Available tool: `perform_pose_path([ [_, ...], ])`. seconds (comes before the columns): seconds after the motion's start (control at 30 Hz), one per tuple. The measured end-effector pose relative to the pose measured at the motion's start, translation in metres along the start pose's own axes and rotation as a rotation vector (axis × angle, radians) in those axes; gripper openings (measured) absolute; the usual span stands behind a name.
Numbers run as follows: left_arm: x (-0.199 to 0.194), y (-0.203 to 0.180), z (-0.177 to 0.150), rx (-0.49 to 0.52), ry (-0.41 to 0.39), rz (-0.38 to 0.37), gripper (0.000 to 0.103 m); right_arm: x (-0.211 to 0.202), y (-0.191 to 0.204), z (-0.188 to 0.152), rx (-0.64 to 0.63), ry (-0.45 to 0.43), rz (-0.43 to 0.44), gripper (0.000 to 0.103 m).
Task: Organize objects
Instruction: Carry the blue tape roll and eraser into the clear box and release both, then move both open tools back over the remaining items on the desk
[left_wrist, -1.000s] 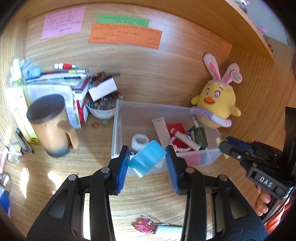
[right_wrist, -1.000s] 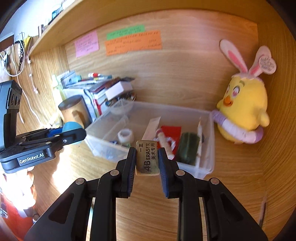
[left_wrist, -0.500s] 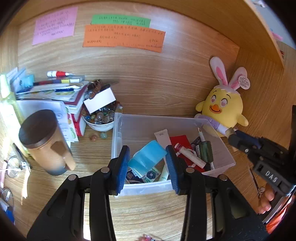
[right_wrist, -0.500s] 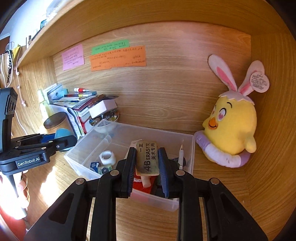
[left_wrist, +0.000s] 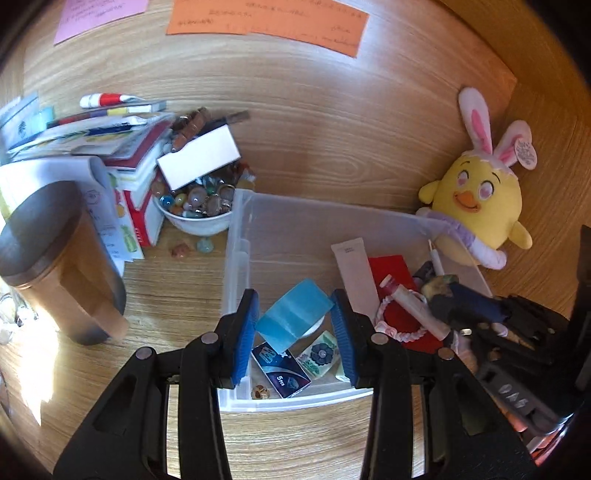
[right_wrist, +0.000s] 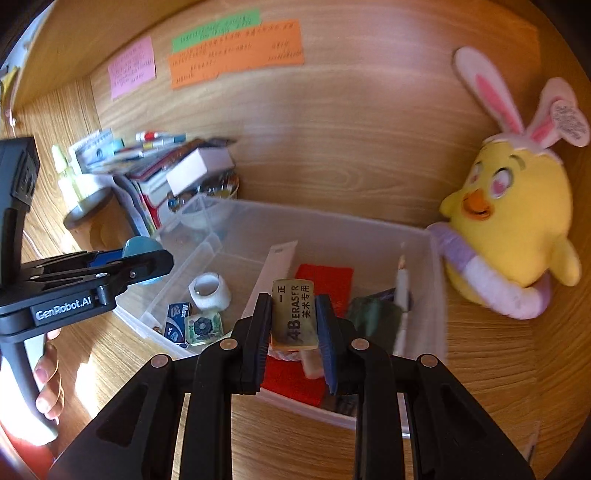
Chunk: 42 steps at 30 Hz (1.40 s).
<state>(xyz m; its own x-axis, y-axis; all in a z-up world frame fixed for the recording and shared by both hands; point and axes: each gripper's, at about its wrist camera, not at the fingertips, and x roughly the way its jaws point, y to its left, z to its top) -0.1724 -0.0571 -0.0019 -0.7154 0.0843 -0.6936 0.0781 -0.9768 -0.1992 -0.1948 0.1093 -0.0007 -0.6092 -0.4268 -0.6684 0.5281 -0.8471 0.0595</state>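
While over the bin (right_wrist: 332, 229), eraser (right_wrist: 294, 314) pinched between right fingers (right_wrist: 260, 328)

**Tape and eraser over the bin**

A blue roll of tape (left_wrist: 294, 316), tilted, hangs above the clear plastic bin's (left_wrist: 291, 400) left half. A worn yellowish eraser (right_wrist: 294, 318) printed "4B ERASER" stands upright over the bin's right half.

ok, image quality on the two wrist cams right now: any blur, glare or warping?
Left wrist: heavy fisheye bowing with dark corners; a blown-out sun patch on the wooden desk at lower left; the blue tape roll is sharp. Right wrist: motion smear on the clear plastic bin and yellow plush chick; the yellowed 4B eraser stays crisp; glare at lower left.
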Motion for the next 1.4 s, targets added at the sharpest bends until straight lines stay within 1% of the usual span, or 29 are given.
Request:
perform_pose_path([
  [0.1,0.003,-0.004,-0.001,0.023,0.005,-0.004,0.040,0.013,0.009,-0.001,-0.022,0.035,0.006,0.022],
  [0.23,0.007,-0.007,-0.003,0.046,0.013,0.007,0.040,0.021,0.018,-0.003,-0.053,0.050,-0.006,0.022],
  [0.33,0.008,-0.007,-0.003,0.047,0.019,0.005,0.040,0.023,0.017,-0.003,-0.045,0.049,-0.012,0.022],
  [0.5,0.003,-0.004,-0.004,0.032,0.015,-0.015,0.044,0.023,0.018,-0.003,-0.054,0.042,-0.029,0.022],
  [0.57,-0.001,-0.004,-0.006,0.029,0.013,-0.023,0.046,0.022,0.020,-0.003,-0.064,0.042,-0.035,0.027],
  [0.6,-0.002,-0.005,-0.006,0.029,0.010,-0.021,0.049,0.022,0.019,-0.003,-0.064,0.042,-0.036,0.033],
  [0.63,-0.005,-0.006,-0.007,0.030,0.005,-0.016,0.051,0.020,0.019,-0.003,-0.062,0.041,-0.042,0.042],
  [0.7,-0.013,-0.009,-0.009,0.032,-0.009,-0.014,0.059,0.015,0.019,-0.003,-0.061,0.035,-0.030,0.047],
  [0.8,-0.025,-0.014,-0.012,0.045,-0.038,-0.010,0.069,0.004,0.024,-0.004,-0.082,0.014,-0.031,0.048],
  [0.83,-0.030,-0.016,-0.012,0.053,-0.050,-0.002,0.070,0.000,0.027,-0.004,-0.095,0.007,-0.035,0.050],
  [0.9,-0.040,-0.020,-0.015,0.073,-0.074,0.017,0.078,-0.007,0.031,-0.005,-0.113,-0.005,-0.038,0.052],
  [0.93,-0.045,-0.021,-0.016,0.083,-0.085,0.026,0.081,-0.012,0.032,-0.006,-0.120,-0.011,-0.033,0.054],
  [1.0,-0.055,-0.022,-0.019,0.095,-0.103,0.032,0.091,-0.020,0.035,-0.007,-0.130,-0.020,-0.021,0.057],
  [1.07,-0.064,-0.020,-0.022,0.096,-0.115,0.027,0.095,-0.030,0.037,-0.010,-0.136,-0.033,-0.008,0.058],
  [1.2,-0.077,-0.015,-0.031,0.096,-0.114,0.029,0.097,-0.046,0.042,-0.017,-0.146,-0.053,0.013,0.065],
  [1.4,-0.086,-0.006,-0.049,0.099,-0.081,0.054,0.098,-0.061,0.051,-0.038,-0.147,-0.038,0.067,0.066],
])
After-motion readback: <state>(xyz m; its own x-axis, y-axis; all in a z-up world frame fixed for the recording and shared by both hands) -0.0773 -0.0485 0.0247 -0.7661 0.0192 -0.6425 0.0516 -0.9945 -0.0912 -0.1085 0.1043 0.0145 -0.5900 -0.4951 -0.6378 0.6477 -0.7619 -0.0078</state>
